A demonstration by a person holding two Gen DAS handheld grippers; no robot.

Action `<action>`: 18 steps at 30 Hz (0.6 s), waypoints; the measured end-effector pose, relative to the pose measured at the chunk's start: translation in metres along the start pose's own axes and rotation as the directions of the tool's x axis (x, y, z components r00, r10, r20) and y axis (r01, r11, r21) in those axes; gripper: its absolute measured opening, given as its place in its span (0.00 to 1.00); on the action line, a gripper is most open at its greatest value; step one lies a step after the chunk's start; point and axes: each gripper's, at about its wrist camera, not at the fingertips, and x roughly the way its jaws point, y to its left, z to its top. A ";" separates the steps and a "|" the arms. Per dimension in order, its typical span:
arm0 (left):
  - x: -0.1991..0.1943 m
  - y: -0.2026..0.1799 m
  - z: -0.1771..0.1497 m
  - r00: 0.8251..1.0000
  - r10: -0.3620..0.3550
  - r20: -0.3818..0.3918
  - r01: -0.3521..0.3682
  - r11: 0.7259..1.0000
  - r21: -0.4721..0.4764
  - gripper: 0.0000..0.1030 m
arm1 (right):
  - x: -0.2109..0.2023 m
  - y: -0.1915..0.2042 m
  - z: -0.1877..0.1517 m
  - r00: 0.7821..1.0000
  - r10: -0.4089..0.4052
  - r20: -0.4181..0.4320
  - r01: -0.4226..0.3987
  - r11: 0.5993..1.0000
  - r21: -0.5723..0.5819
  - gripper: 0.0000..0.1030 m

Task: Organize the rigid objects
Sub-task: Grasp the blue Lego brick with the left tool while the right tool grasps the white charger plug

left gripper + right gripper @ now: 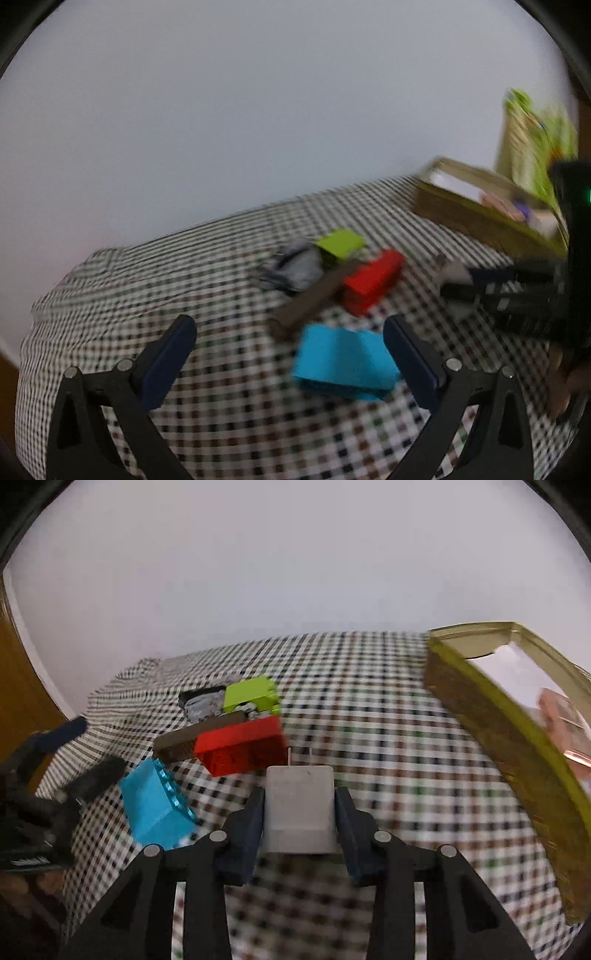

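My right gripper (299, 794) is shut on a white plug adapter (298, 805) and holds it above the checked cloth; it also shows in the left wrist view (456, 275). My left gripper (290, 328) is open and empty, just above a blue brick (343, 362). The blue brick (155, 805), a red brick (240, 744), a green brick (253, 696), a brown stick (195, 736) and a grey object (205, 705) lie together on the cloth. The red brick (373, 284), green brick (341, 243), brown stick (314, 299) and grey object (295, 269) lie beyond my left gripper.
A yellow-rimmed box (509, 716) stands at the right on the checked tablecloth (369, 701), with items inside. In the left wrist view the box (480, 214) sits at the far right with a green package (532, 140) behind it. A white wall is behind.
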 end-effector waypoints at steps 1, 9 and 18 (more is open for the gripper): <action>0.002 -0.005 -0.001 1.000 -0.005 -0.002 0.005 1.000 0.027 0.99 | -0.005 -0.005 -0.001 1.000 0.001 0.013 -0.001 1.000 0.003 0.40; 0.040 -0.015 -0.003 0.992 0.017 -0.127 -0.009 0.998 0.063 0.96 | -0.017 -0.010 0.003 0.998 -0.001 0.061 0.001 1.000 -0.009 0.40; 0.051 0.012 -0.008 0.977 -0.073 -0.199 0.055 0.994 -0.097 0.62 | -0.020 -0.013 0.003 0.997 0.006 0.075 -0.006 1.000 -0.004 0.40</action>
